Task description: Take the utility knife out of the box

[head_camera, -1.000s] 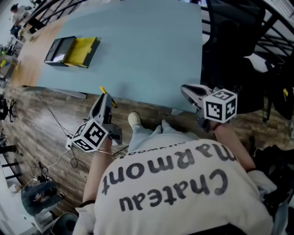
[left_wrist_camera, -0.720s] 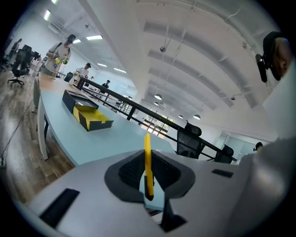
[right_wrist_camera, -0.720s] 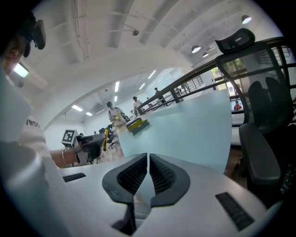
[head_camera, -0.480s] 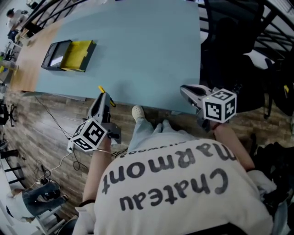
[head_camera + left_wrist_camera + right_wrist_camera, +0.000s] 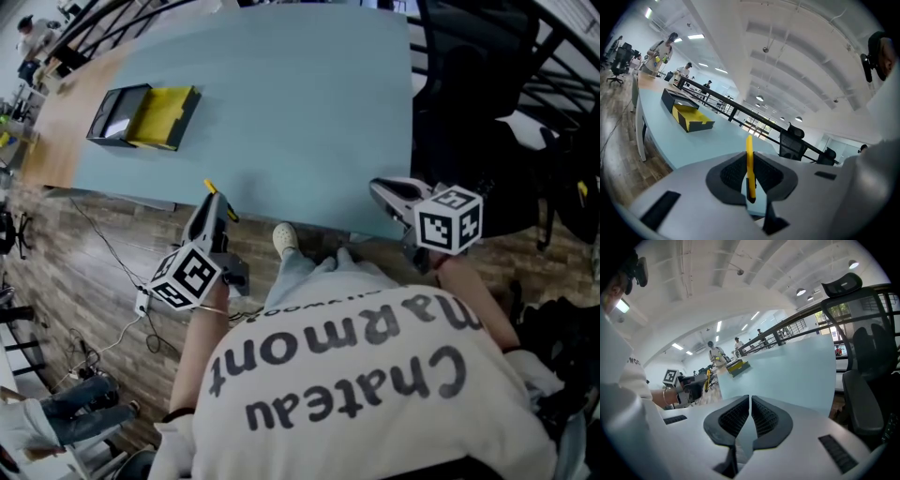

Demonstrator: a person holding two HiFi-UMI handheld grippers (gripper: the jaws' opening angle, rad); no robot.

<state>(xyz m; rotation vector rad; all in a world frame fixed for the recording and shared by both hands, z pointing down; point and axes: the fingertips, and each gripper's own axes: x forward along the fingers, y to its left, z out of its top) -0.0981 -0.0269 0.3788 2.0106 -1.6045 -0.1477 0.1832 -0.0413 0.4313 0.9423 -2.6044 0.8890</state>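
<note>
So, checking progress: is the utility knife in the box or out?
Out: the utility knife is clamped in the left gripper, apart from the box on the table.

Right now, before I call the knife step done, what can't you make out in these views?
- Inside of the box: too small in the head view, and the left gripper view looks across it too flat.
- The utility knife: seen edge-on in the left tongs, which are shut on it. The pads cover its lower end, so the blade state is unclear.
- What the distant people hold: too small, left gripper view.
</note>
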